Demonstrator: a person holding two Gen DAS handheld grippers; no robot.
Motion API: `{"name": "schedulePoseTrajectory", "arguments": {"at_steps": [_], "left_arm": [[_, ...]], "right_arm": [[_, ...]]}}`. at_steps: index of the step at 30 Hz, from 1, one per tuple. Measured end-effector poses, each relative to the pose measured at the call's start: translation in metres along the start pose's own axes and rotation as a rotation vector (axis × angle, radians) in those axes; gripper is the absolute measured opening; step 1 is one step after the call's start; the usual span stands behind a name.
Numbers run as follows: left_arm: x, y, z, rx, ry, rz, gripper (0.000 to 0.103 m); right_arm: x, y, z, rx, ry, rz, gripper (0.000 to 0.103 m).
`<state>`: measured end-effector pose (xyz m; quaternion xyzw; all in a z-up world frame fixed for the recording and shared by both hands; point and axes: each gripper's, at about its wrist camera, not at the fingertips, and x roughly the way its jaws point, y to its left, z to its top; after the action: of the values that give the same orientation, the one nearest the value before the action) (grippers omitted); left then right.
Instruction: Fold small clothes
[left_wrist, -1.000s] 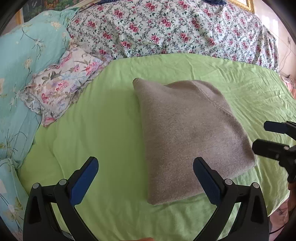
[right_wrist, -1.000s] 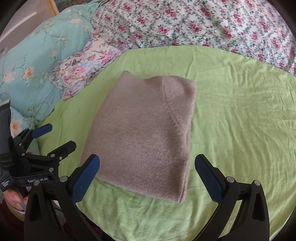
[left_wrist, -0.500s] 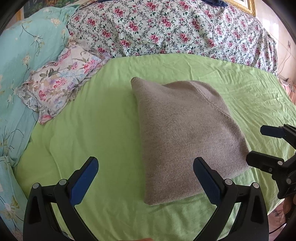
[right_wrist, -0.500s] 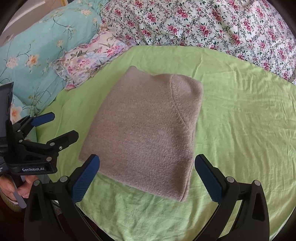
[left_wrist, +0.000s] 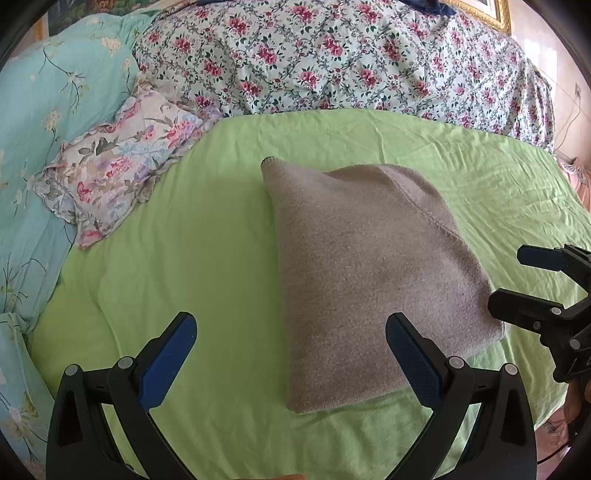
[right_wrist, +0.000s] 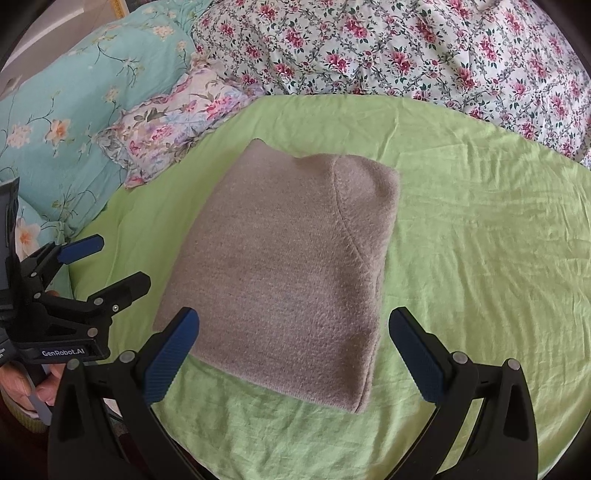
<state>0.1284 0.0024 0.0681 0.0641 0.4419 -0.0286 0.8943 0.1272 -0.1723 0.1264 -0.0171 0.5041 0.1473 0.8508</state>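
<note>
A grey-brown knit garment (left_wrist: 369, 273) lies folded into a thick rectangle on the green sheet (left_wrist: 207, 258); it also shows in the right wrist view (right_wrist: 291, 280). My left gripper (left_wrist: 291, 354) is open and empty, held above the garment's near left corner. My right gripper (right_wrist: 293, 350) is open and empty above the garment's near edge. The right gripper also shows at the right edge of the left wrist view (left_wrist: 517, 280), the left gripper at the left edge of the right wrist view (right_wrist: 114, 262). Neither touches the garment.
A small floral pillow (left_wrist: 118, 173) lies at the left of the green sheet (right_wrist: 480, 229). A turquoise flowered duvet (left_wrist: 48, 110) lies beyond it and a rose-patterned quilt (left_wrist: 351, 59) runs along the back. The bed's right edge drops off near the right gripper.
Both grippers have stayed open and empty. The views have shifted slightly: the garment sits a little lower and nearer in both, and the opposite grippers have drifted a little.
</note>
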Motion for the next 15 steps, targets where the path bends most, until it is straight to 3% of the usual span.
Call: {"name": "schedulePoseTrajectory", "arguments": {"at_steps": [15], "left_arm": [[0.0025, -0.0044, 0.0016, 0.010, -0.001, -0.009, 0.102]], "right_arm": [[0.0014, -0.0026, 0.0040, 0.004, -0.002, -0.003, 0.102]]}}
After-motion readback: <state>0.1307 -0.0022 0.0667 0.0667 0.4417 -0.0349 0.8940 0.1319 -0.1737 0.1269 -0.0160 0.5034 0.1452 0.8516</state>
